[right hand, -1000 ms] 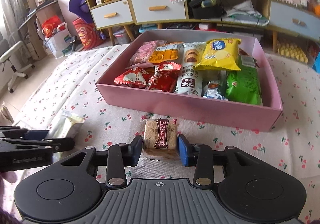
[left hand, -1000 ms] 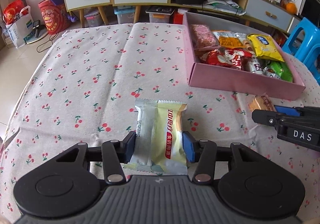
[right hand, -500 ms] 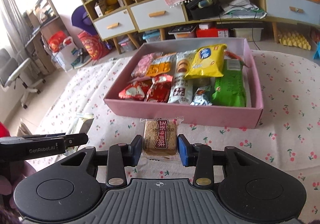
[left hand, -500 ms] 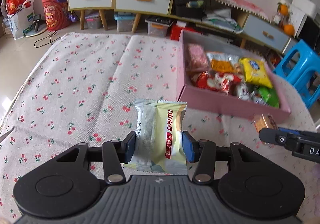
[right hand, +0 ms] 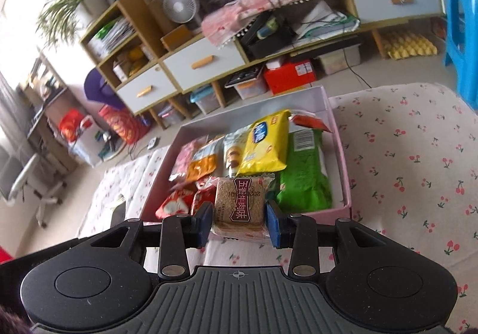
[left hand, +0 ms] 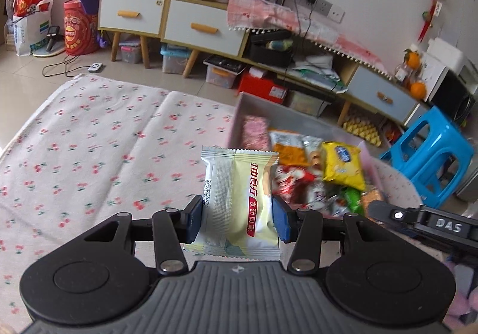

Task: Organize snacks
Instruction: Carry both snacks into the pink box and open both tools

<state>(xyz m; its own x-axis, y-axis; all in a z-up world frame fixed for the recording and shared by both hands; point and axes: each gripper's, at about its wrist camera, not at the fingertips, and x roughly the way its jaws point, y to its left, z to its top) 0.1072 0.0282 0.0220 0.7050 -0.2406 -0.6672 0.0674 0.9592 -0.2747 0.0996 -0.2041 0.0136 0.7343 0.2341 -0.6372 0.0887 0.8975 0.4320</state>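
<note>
Right, both tongs loaded: left gripper [left hand: 237, 219] clamped on pale yellow packet [left hand: 239, 199], right gripper [right hand: 239, 222] clamped on brown biscuit pack [right hand: 239, 204], both near the pink box [right hand: 340, 155].

Left wrist view: looks forward and down from left of the pink box [left hand: 239, 113], box lower right, close; right wrist view: looks down into the pink box [right hand: 339, 137] from its near side, nearer still. Both share the box and the cabinet [left hand: 167, 17] beyond it.
</note>
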